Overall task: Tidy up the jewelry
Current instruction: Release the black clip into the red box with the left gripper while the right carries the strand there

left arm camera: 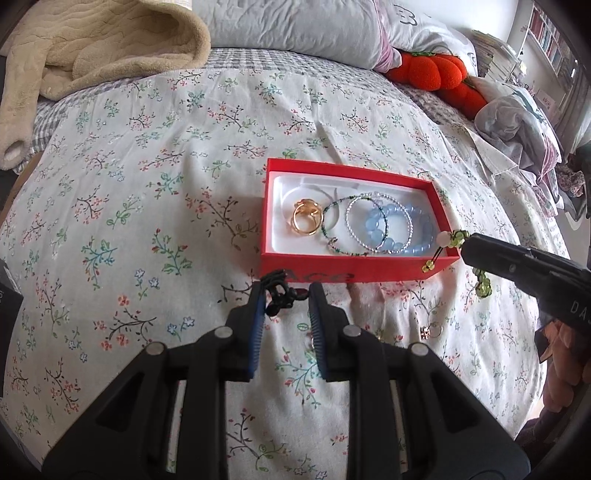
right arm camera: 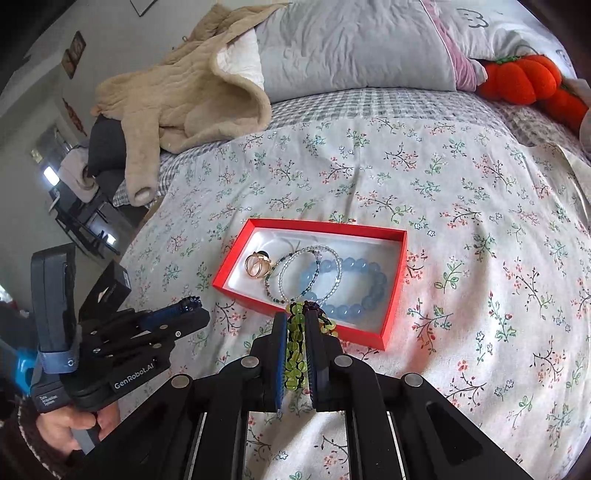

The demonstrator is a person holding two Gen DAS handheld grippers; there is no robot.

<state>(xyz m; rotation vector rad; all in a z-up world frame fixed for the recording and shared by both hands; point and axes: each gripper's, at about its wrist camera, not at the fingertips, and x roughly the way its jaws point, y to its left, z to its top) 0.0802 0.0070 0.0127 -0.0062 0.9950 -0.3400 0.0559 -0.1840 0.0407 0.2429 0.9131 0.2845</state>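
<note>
A red box [left arm camera: 354,266] [right arm camera: 391,325] with a white lining lies on the flowered bedspread. It holds a gold ring [left arm camera: 306,218] [right arm camera: 258,264], a green bead strand [left arm camera: 334,242], a silver bracelet [left arm camera: 378,222] [right arm camera: 308,271] and a blue bead bracelet [left arm camera: 402,229] [right arm camera: 354,288]. My right gripper [right arm camera: 297,325] [left arm camera: 466,246] is shut on a green bead bracelet [right arm camera: 294,354] [left arm camera: 460,236] at the box's near right corner. My left gripper [left arm camera: 286,291] [right arm camera: 192,308] is open just before the box's front wall, with a black cord piece [left arm camera: 279,295] between its fingertips.
A small ring [left arm camera: 430,330] lies on the bedspread right of my left gripper. A beige fleece garment [left arm camera: 92,48] [right arm camera: 192,96], grey pillows [left arm camera: 295,26] [right arm camera: 354,44] and an orange plush pumpkin [left arm camera: 428,70] [right arm camera: 521,77] lie at the back. A black box [right arm camera: 105,291] sits by the left bed edge.
</note>
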